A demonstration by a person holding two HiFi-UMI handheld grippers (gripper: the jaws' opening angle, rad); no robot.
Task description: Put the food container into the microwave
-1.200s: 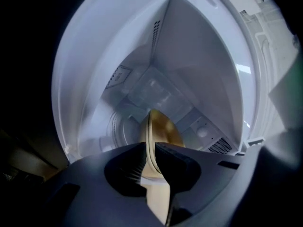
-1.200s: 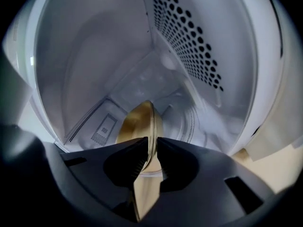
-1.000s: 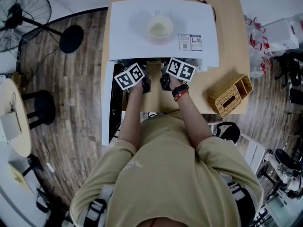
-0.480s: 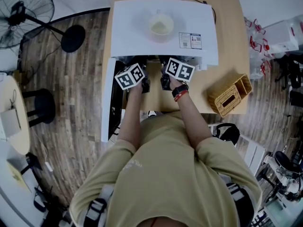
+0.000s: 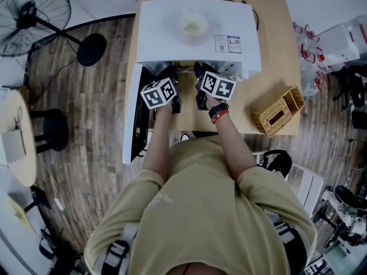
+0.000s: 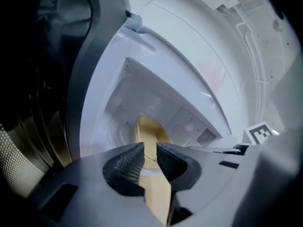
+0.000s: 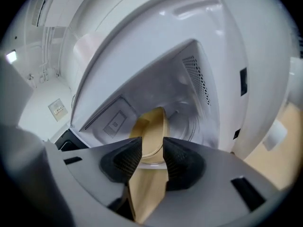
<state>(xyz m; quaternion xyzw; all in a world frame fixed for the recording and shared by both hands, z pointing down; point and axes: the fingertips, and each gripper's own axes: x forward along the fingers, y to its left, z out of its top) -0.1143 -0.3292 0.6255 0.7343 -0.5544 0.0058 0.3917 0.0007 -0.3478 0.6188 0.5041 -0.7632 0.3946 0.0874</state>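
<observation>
A tan food container (image 6: 147, 135) hangs between my two grippers, its far end inside the white microwave's cavity (image 6: 156, 98). My left gripper (image 6: 150, 156) is shut on one edge of it. The other edge of the food container (image 7: 151, 129) sits in my right gripper (image 7: 152, 151), which is also shut on it. In the head view both grippers, left (image 5: 173, 80) and right (image 5: 199, 79), are side by side at the mouth of the microwave (image 5: 172, 36). The container itself is hidden there.
The microwave door (image 5: 131, 119) stands open to the left, dark in the left gripper view (image 6: 42, 79). A pale bowl (image 5: 194, 24) rests on the microwave's top. A wicker basket (image 5: 278, 112) sits on the wooden table at the right. A fan (image 5: 34, 16) and stool (image 5: 49, 128) stand on the floor at the left.
Both grippers have edged forward into the microwave's opening, still holding the container between them.
</observation>
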